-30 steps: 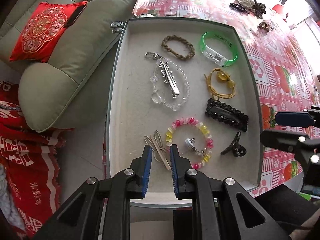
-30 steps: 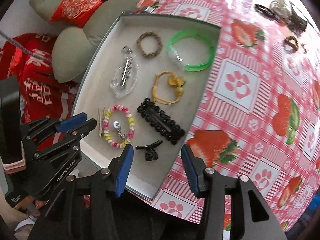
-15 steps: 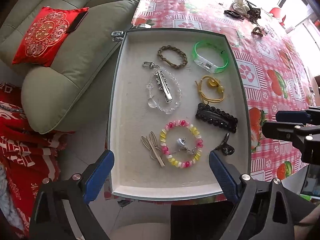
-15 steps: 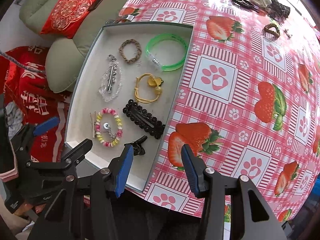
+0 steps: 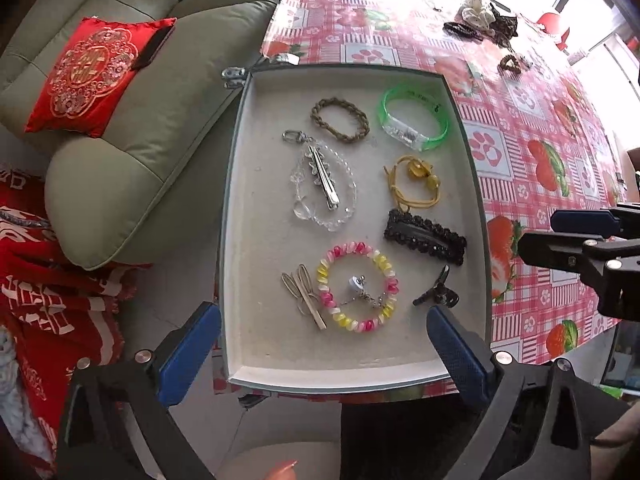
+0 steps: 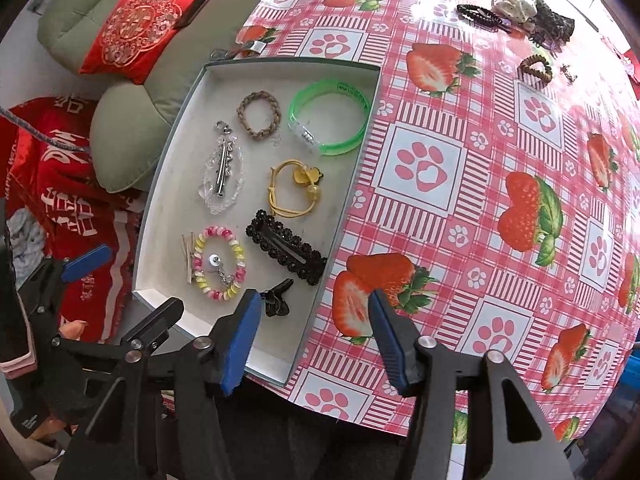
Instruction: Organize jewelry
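Your left gripper (image 5: 322,334) occupies the bottom of the left wrist view with its blue-padded fingers (image 5: 188,354) spread wide and holding nothing, one pad at the lower left corner of the tray (image 5: 256,372) and the other at its lower right. Your right gripper (image 6: 314,322), at the bottom centre of the right wrist view, is likewise released and empty, its left pad over the tray's near right corner and its right pad over the strawberry-print tablecloth (image 6: 480,208). The shallow white-lined tray fills the centre of the left view and carries the sorted pieces. In its upper part lie a braided brown bracelet (image 5: 340,120) and, to the right, a translucent green bangle (image 5: 414,122). Below the braid, a clear bead bracelet (image 5: 324,188) rings a silver toothed hair clip (image 5: 322,172). At centre right sits a yellow cord bracelet (image 5: 414,184), and beneath it a black beaded snap clip (image 5: 424,236). In the lower centre, a pink-and-yellow bead bracelet (image 5: 358,286) encircles a small silver charm (image 5: 358,284), with beige hairpins (image 5: 304,290) touching its left side. A small black claw clip (image 5: 438,294) lies at lower right, just beside your left gripper's right pad. At the upper right of the right view, unsorted items rest on the cloth: a white scrunchie (image 6: 514,0), a dark bead bracelet (image 6: 478,14) and a brown hair tie (image 6: 536,68). A red embroidered cushion (image 5: 92,74) rests on the sofa (image 5: 132,148) at upper left.
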Demonstrator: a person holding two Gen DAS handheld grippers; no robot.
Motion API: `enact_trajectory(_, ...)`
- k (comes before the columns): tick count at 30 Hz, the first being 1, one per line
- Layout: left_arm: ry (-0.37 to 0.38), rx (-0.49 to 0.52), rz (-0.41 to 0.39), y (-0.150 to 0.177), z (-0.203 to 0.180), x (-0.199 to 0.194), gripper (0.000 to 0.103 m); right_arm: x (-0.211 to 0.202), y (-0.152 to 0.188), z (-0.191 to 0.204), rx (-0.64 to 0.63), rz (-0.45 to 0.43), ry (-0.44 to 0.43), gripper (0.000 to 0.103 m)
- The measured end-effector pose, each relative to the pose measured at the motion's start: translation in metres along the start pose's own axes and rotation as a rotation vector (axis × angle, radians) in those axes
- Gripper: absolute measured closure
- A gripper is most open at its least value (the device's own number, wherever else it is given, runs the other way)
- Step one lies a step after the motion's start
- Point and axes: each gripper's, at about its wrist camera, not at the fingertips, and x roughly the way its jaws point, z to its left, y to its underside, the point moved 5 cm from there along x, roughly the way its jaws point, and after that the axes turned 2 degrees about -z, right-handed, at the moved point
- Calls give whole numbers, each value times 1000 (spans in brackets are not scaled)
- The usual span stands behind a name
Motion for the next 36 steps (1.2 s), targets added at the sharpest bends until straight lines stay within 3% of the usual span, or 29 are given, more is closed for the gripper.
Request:
enact_trajectory(6,-28,-20,6,-8,7,-6,0,-9,-5,2,-9,-14,25,23)
enact_trajectory(20,-58,-47,-24,-23,24,-35,0,-51,-26,14,-60,-111,88,18)
enact_trajectory(22,-56,-56,-30,-25,26,-40,0,-57,-29,18,-74,-125,97,0)
enact_trajectory(28,-71,-68,-44,-29,32,-52,0,-75,-38,28,-95,-182,109,0)
enact_trajectory(36,-59,-114,-56,-31,42,-69,0,-83,-46,26,-76,-163,130,0)
